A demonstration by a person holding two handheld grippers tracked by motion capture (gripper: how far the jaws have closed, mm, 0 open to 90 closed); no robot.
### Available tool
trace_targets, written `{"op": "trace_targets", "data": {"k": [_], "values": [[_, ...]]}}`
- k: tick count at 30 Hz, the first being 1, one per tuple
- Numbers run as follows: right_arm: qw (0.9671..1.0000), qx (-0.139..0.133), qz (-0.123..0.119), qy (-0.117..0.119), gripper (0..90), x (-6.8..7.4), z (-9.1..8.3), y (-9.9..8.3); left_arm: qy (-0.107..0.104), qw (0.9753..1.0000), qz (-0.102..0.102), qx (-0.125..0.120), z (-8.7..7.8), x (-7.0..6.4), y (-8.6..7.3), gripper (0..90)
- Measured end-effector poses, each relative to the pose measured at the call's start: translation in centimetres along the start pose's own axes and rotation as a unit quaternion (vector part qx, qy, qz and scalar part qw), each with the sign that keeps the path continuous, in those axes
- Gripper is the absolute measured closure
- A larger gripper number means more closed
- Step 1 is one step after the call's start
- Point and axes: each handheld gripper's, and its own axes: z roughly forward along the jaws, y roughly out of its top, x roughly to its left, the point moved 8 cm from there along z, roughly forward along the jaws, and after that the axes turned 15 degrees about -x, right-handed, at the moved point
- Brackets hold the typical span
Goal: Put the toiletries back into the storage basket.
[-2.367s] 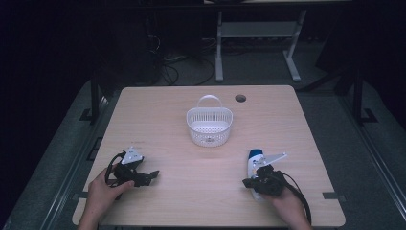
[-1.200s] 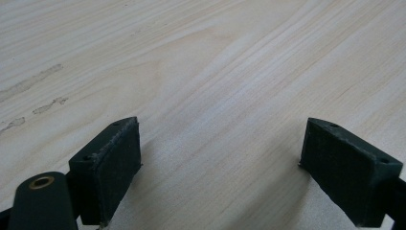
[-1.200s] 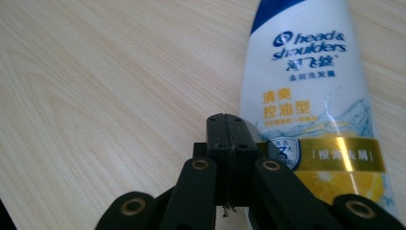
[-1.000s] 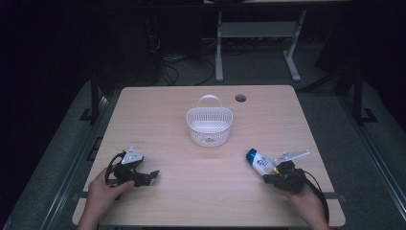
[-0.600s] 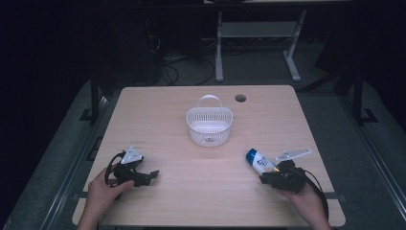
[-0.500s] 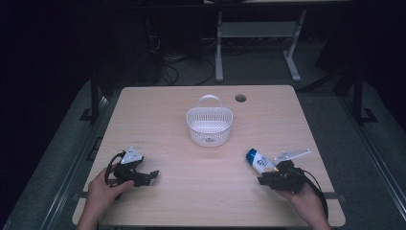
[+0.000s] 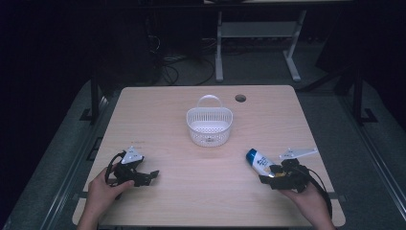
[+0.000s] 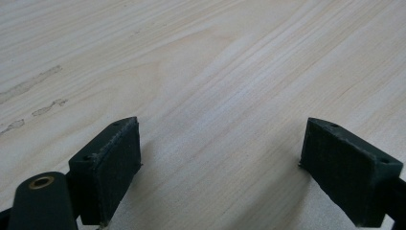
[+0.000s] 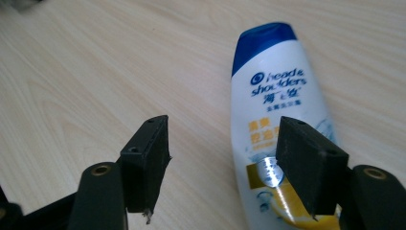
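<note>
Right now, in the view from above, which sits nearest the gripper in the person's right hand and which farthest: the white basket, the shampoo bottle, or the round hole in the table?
1. The shampoo bottle, lying right at the right gripper, near the table's right front.
2. The white basket, at the table's middle, farther back.
3. The round hole, near the far edge, behind the basket.

"head & shoulders" logo read on white shampoo bottle (image 9: 277, 129) w/ blue cap; Chinese characters printed beneath, smaller text too blurred.

Shampoo bottle (image 9: 270, 120) lower end hidden behind right tool's (image 9: 225, 167) jaw and cut off, small label print unreadable
</note>
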Motion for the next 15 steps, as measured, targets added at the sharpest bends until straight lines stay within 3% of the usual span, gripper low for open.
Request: {"op": "trace_targets", "data": {"k": [5,8,15], "values": [[0.9998,-0.013,-0.007,-0.011,26.8,-0.6,-0.1,0.8,0.000,1.0000,-0.001,-0.001,0.0,0.0,0.0,13.3],[0.9997,0.002,-0.009,-0.022,24.8,-1.2,0.0,0.9,0.000,1.0000,-0.002,-0.001,0.0,0.0,0.0,13.3],[0.9993,-0.007,-0.001,-0.038,21.8,-2.3,-0.2,1.7,0.001,1.0000,-0.002,-0.002,0.0,0.0,0.0,13.3]]}}
